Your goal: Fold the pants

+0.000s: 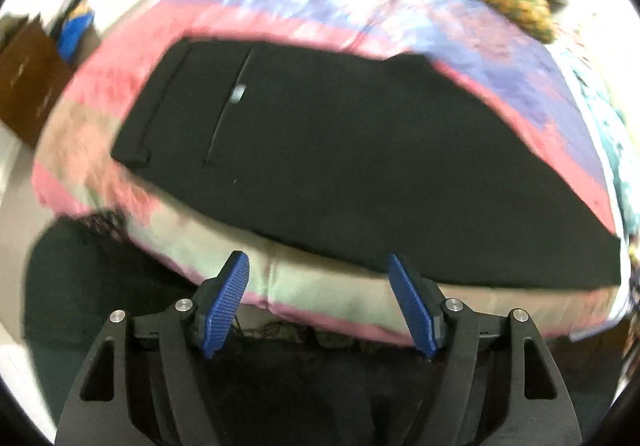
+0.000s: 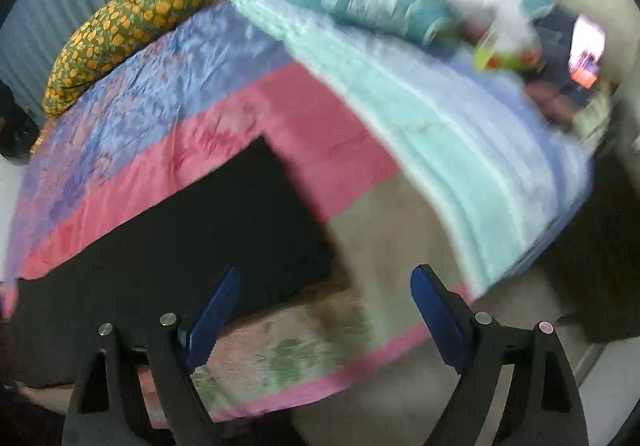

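Black pants (image 1: pixel 320 149) lie flat on a bed, folded into one long band; the waist with a pocket slit and a pale button is at the left of the left wrist view. My left gripper (image 1: pixel 318 260) hovers open above the bed's near edge, nothing between its blue pads (image 1: pixel 224 306). In the right wrist view the leg end of the pants (image 2: pixel 180 230) lies at lower left. My right gripper (image 2: pixel 324 274) stands open above the near edge of the bedspread, just right of that leg end, holding nothing.
The bed carries a pink, purple and pale green patchwork spread (image 2: pixel 224 117). A green and orange spotted cushion (image 2: pixel 120 33) lies at the far side, a turquoise striped blanket (image 2: pixel 420 117) to the right. A brown cabinet (image 1: pixel 28 81) stands left of the bed.
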Tool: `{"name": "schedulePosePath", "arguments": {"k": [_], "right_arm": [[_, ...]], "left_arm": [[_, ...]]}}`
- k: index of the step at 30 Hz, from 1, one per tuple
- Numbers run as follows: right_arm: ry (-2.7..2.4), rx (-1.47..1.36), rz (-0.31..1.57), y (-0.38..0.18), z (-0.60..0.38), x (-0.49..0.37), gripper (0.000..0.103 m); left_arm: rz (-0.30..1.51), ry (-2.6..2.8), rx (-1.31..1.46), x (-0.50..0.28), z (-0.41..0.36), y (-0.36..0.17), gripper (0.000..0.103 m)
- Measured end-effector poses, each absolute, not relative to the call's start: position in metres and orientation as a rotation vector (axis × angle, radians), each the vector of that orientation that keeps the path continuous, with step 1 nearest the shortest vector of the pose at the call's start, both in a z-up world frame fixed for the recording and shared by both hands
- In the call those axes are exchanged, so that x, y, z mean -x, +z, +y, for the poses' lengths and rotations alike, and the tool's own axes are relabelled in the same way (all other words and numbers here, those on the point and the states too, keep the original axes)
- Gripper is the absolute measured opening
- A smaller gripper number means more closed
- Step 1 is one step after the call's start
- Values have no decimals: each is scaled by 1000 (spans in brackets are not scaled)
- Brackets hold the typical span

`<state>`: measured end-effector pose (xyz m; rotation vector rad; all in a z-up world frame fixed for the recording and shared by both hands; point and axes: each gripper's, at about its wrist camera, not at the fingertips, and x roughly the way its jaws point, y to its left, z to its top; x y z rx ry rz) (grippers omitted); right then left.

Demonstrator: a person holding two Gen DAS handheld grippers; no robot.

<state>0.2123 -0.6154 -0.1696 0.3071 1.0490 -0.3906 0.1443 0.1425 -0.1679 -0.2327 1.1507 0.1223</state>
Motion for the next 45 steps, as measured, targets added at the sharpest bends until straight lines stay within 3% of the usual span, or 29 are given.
{"name": "schedulePosePath", "arguments": {"k": [6,12,13,14,15,18,27,35,37,45], "right_arm": [[-169,-204,949,-143,-539,-243,87],[74,-222,926,-168,-430,-280,87],[88,-231,939,-178,-421,-283,87],[97,-242,969,-192,-410,-287,87],[95,-248,1017,-211,-402,-291,87],[65,-222,1088,-249,-391,-290,89],[36,-144,971,-222,-379,-279,92],[-56,-77,965,-228,-379,-288,91],[-82,-64,1005,-235,-389,-290,92],[-77,-110,1028,-235,-408,-293,94]], "left_arm": [[992,30,158,-193,118,-146,85],[1122,376,208,-255,202,-233,78],[1117,428,193,-254,220,-245,82],[1077,427,195,-251,229,-247,93],[1064,440,177,-248,236,-248,97],[1070,431,159,-245,238,-242,97],[973,189,112,-239,149,-204,94],[1035,139,58,-320,93,-248,96],[1033,162,96,-322,101,-257,103],[984,150,73,-313,101,-264,103]]}}
